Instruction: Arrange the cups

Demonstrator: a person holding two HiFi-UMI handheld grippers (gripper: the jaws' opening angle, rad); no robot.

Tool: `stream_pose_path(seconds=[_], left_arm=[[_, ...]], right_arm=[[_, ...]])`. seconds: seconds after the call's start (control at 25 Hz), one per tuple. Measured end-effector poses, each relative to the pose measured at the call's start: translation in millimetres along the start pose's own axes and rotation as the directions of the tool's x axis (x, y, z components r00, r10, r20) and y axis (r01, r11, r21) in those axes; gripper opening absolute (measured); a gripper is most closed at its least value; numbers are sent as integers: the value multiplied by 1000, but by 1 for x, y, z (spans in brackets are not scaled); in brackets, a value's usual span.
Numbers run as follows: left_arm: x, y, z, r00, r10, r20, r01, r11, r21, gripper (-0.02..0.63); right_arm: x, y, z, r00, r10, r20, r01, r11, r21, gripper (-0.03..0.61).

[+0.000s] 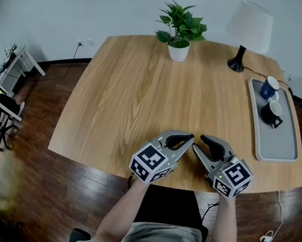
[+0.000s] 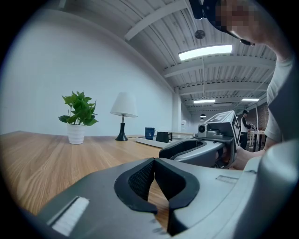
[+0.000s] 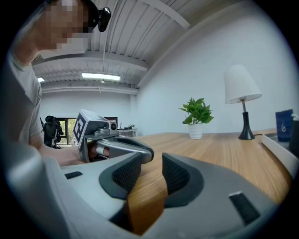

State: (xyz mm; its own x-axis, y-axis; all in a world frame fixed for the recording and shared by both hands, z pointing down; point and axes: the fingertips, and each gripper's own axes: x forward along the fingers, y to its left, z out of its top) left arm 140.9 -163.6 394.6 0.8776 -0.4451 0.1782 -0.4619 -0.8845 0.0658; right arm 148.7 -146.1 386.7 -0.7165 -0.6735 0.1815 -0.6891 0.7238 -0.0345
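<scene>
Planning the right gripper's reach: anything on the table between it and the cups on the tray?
Nothing visible does. Bare tabletop runs from the right gripper to the tray, where the black cup and blue cup stand at the far end. Lamp and plant stand further back, off that line.

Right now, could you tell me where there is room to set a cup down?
Bare: the tray's near half, and the wide table between tray and potted plant. Crowded: the tray's far end, with blue mug and black mug.
</scene>
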Motion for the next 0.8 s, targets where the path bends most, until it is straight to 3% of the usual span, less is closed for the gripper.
stream_pose_path(seconds=[0.8], left_arm=[[-4, 4, -1, 1000, 18, -8, -18, 1000, 7, 8]], right_arm=[[4, 1, -2, 1000, -3, 4, 3, 1000, 11, 135]])
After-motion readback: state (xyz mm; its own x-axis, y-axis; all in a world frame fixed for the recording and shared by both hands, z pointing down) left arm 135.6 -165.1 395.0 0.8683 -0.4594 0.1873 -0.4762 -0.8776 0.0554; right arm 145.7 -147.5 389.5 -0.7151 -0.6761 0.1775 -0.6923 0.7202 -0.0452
